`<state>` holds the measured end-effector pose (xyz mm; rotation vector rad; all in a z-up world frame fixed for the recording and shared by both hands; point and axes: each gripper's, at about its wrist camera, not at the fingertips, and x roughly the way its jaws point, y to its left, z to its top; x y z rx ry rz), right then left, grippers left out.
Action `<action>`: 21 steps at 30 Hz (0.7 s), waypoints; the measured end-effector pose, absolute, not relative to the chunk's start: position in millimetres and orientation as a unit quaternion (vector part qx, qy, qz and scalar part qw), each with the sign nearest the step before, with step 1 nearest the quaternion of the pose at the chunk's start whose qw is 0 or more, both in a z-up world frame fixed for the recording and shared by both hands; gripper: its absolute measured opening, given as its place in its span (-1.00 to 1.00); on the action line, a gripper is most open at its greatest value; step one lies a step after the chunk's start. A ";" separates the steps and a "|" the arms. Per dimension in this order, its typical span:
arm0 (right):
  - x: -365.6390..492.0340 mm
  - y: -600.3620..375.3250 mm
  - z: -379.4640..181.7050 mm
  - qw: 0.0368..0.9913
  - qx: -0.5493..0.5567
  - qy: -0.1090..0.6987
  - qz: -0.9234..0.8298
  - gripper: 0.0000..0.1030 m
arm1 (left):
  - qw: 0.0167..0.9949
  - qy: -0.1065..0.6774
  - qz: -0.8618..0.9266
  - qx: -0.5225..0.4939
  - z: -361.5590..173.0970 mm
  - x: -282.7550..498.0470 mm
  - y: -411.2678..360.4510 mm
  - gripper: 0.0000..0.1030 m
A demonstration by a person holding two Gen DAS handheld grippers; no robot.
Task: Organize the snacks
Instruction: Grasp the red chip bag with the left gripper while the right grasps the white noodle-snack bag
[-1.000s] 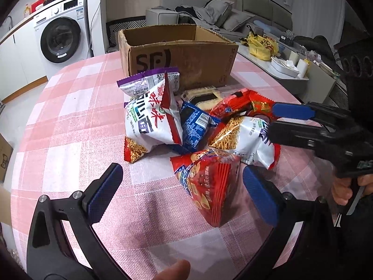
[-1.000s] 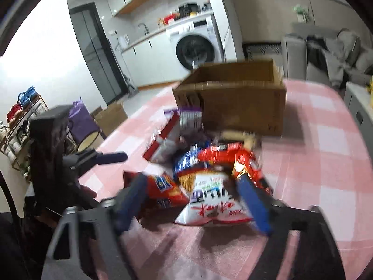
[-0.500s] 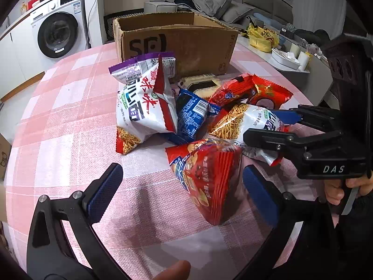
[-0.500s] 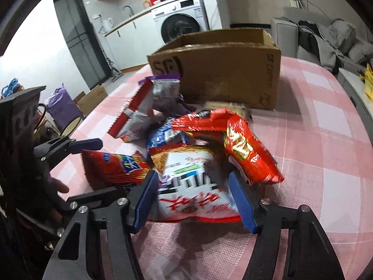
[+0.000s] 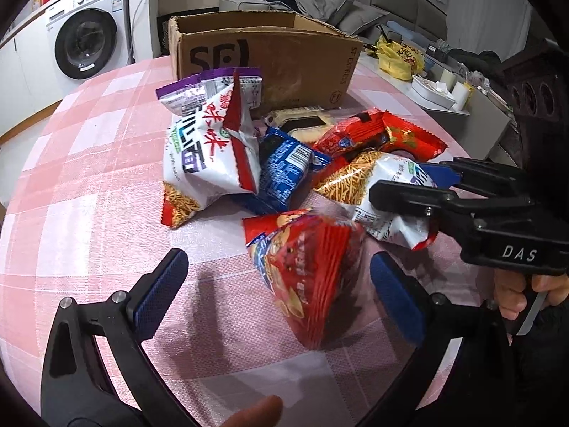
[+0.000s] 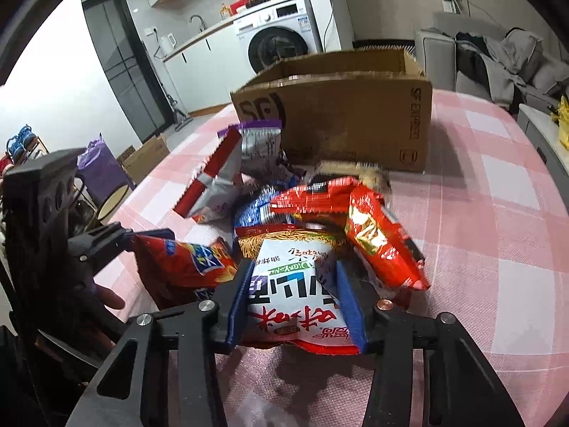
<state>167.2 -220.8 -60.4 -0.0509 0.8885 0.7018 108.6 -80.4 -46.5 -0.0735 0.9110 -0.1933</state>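
A pile of snack bags lies on the pink checked table in front of an open cardboard box (image 5: 263, 57) (image 6: 341, 114). My right gripper (image 6: 297, 302) has its jaws closed on both sides of a white and red noodle-snack bag (image 6: 295, 284), which also shows in the left wrist view (image 5: 384, 192). My left gripper (image 5: 277, 284) is open around a red chip bag (image 5: 309, 270), and its pads do not touch the bag. The red chip bag also shows in the right wrist view (image 6: 185, 267). A second white noodle-snack bag (image 5: 209, 163) and a blue bag (image 5: 284, 174) lie behind.
More bags lie in the pile: a purple-topped one (image 5: 213, 89), a red one (image 6: 384, 242) and a pale pack (image 5: 302, 121) by the box. A washing machine (image 5: 85, 28) and a sofa (image 5: 320, 3) stand beyond the table (image 5: 89, 178).
My right gripper moved in over the white noodle-snack bag and closed its jaws onto it. My left gripper stayed open around the red chip bag.
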 end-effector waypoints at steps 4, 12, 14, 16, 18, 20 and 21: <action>165.3 -218.6 -58.9 0.842 -0.026 0.420 0.337 -0.13 | 0.890 0.440 -0.109 -0.044 -48.6 108.8 -80.4 0.53; 160.4 -209.1 -64.8 0.836 -0.046 0.424 0.345 -0.13 | 0.890 0.433 -0.139 -0.037 -52.8 110.2 -90.6 0.16; 161.1 -209.2 -64.6 0.836 -0.045 0.424 0.345 -0.13 | 0.890 0.429 -0.146 -0.040 -52.4 111.4 -91.2 0.05; 161.9 -210.0 -64.4 0.837 -0.045 0.423 0.343 -0.13 | 0.891 0.426 -0.152 -0.044 -52.9 110.9 -91.1 -0.06; 162.3 -212.4 -63.3 0.840 -0.042 0.421 0.341 -0.14 | 0.893 0.421 -0.155 -0.047 -52.2 110.0 -89.9 -0.10; 162.3 -214.4 -61.1 0.842 -0.040 0.416 0.340 -0.14 | 0.894 0.416 -0.158 -0.050 -49.7 108.6 -87.6 -0.14; 162.1 -216.5 -59.2 0.843 -0.036 0.414 0.343 -0.14 | 0.897 0.408 -0.161 -0.052 -46.2 108.1 -87.5 -0.14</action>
